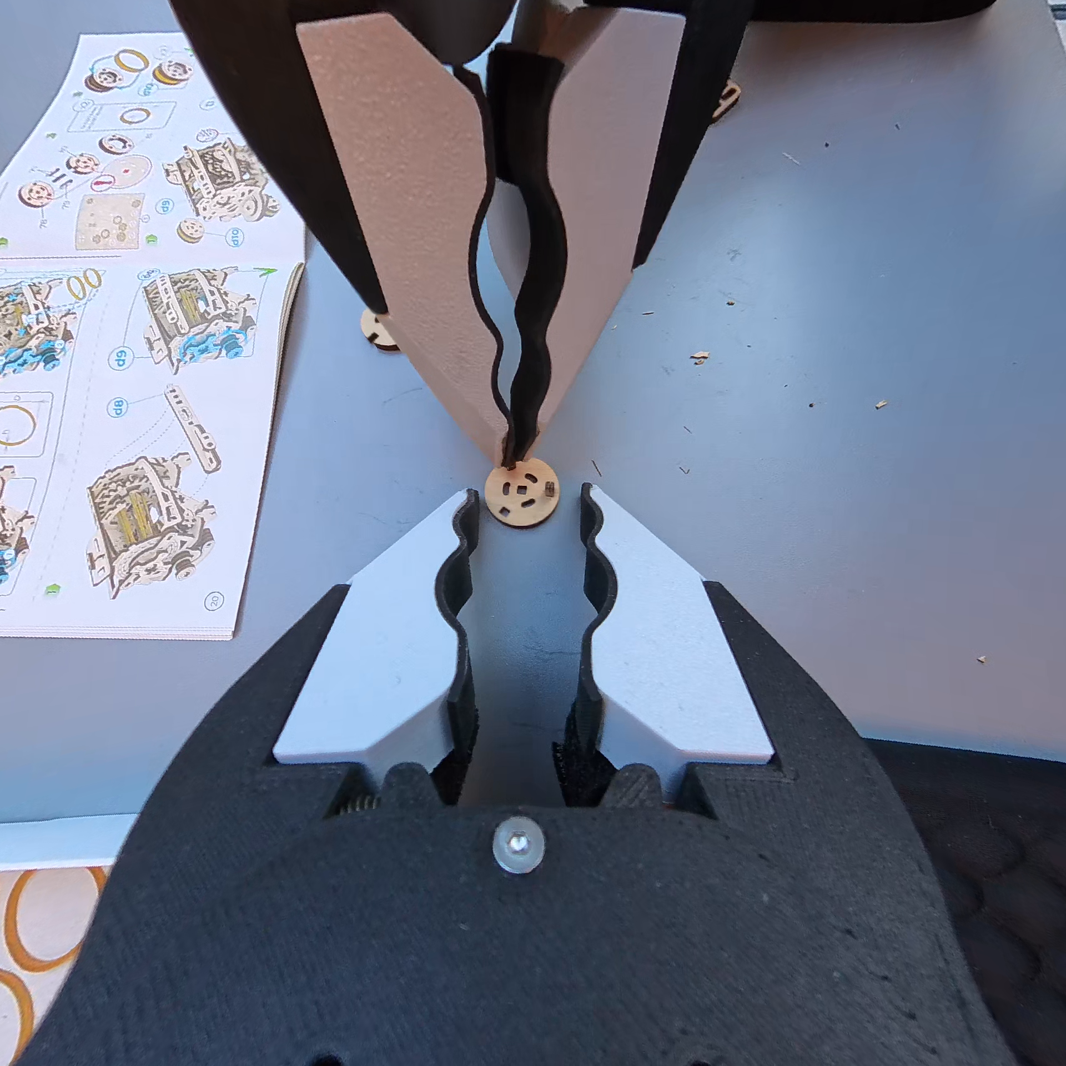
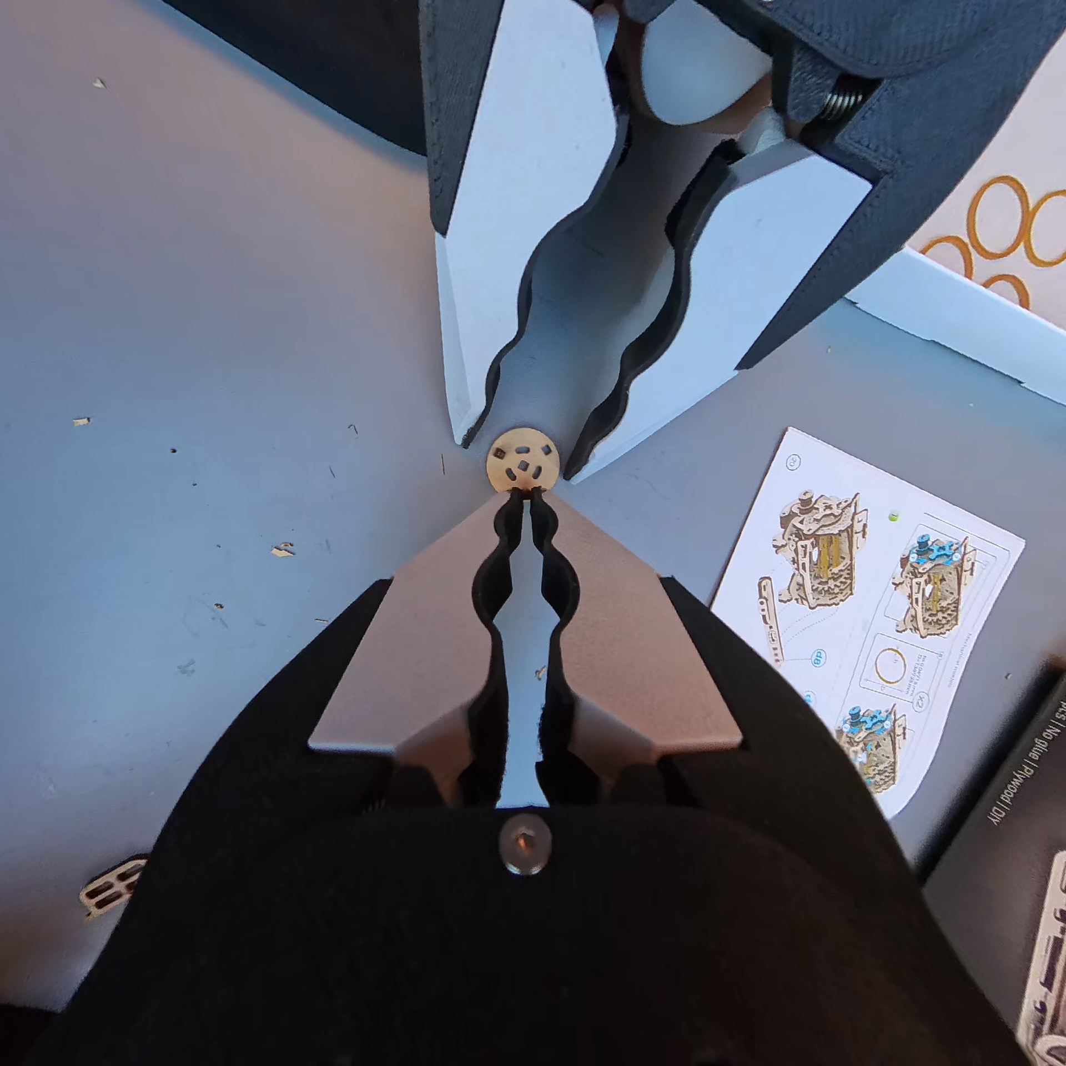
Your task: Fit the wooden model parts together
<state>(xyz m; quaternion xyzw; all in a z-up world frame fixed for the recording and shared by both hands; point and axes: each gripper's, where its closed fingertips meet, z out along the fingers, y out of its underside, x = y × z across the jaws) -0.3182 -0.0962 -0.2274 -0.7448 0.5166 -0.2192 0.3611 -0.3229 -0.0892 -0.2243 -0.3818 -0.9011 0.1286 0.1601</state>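
A small round wooden disc point(image 1: 522, 502) with several cut-out slots lies flat on the grey table point(image 1: 807, 461). One tiny dark peg point(image 1: 551, 489) stands in a slot near its rim. My left gripper point(image 1: 529, 495) is open, its white fingers either side of the disc and apart from it. My right gripper point(image 2: 524, 492) comes from the opposite side, its tips shut on a tiny wooden peg at the disc's point(image 2: 522, 461) near edge. In the right wrist view the left gripper point(image 2: 517, 457) straddles the disc. In the left wrist view the right gripper point(image 1: 512, 457) touches the disc's far rim.
An open instruction booklet point(image 1: 144, 346) lies to the left and also shows in the right wrist view point(image 2: 865, 623). Loose wooden parts point(image 1: 378, 334) point(image 2: 109, 888) lie on the table. A white box holds rubber bands point(image 2: 1009, 231). A black box point(image 2: 1009, 865) is at the edge. The grippers are tip to tip, or close to it.
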